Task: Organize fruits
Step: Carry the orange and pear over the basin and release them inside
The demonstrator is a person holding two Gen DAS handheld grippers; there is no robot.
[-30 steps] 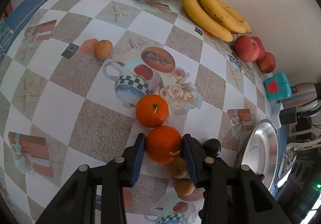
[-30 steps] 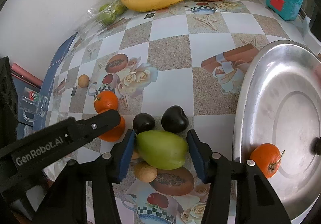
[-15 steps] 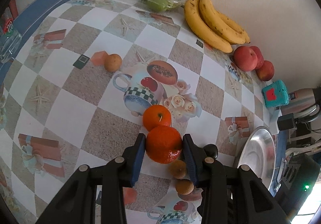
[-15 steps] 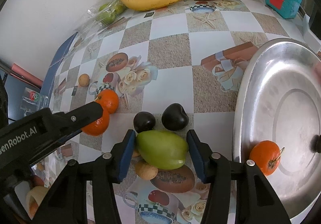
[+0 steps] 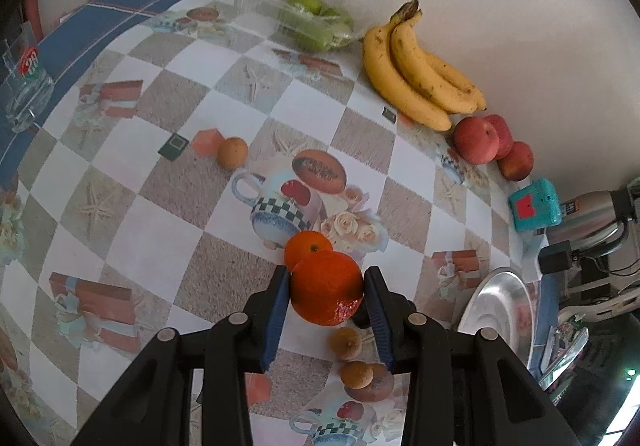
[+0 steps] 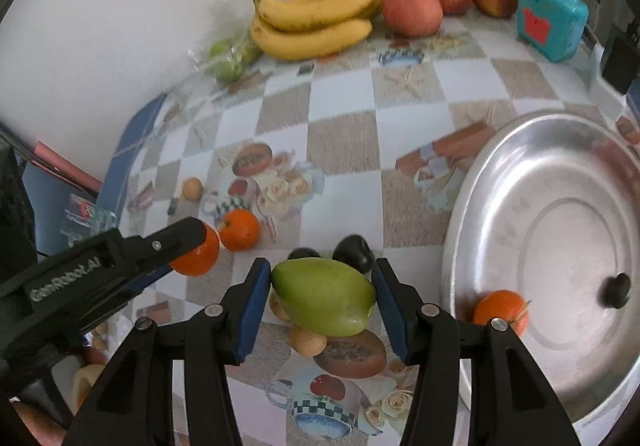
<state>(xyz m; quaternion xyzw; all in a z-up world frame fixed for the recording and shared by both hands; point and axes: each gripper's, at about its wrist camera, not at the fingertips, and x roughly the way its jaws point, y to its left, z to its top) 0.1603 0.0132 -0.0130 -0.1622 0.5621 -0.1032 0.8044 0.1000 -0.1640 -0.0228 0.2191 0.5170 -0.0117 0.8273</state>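
- Fruits are held in both grippers: the left gripper [image 5: 325,292] is clamped on a tangerine [image 5: 326,287], with both blue pads pressed against its sides, and the right gripper [image 6: 322,296] is closed around a green mango [image 6: 325,296], with its pads tight on the two ends.
- Both held fruits are seen clear of the checkered tablecloth [image 6: 344,142], so the step is judged to be a carry toward the steel tray [image 6: 560,378], which lies to the right of the right jaws.
- Only two fruits are counted in the tray: a stemmed tangerine [image 6: 502,310] near the rim and a small dark fruit [image 6: 616,289] farther in.
- Much is judged left to do: a second tangerine [image 5: 307,247] just beyond the left jaws, two dark plums [image 6: 354,253] just beyond the right jaws, and small brown fruits [image 6: 307,340] under them.
- Farther out, against the wall, a banana bunch [image 6: 316,22], red apples [image 6: 412,10] and bagged green fruit [image 5: 316,26] are left untouched; a lone brown fruit [image 5: 232,153] lies well apart to the left.
- The undersides of the held fruits are hidden, the plums are partly covered by the mango, and the tray's right part is cut off by the picture edge; the bag's contents cannot be counted.
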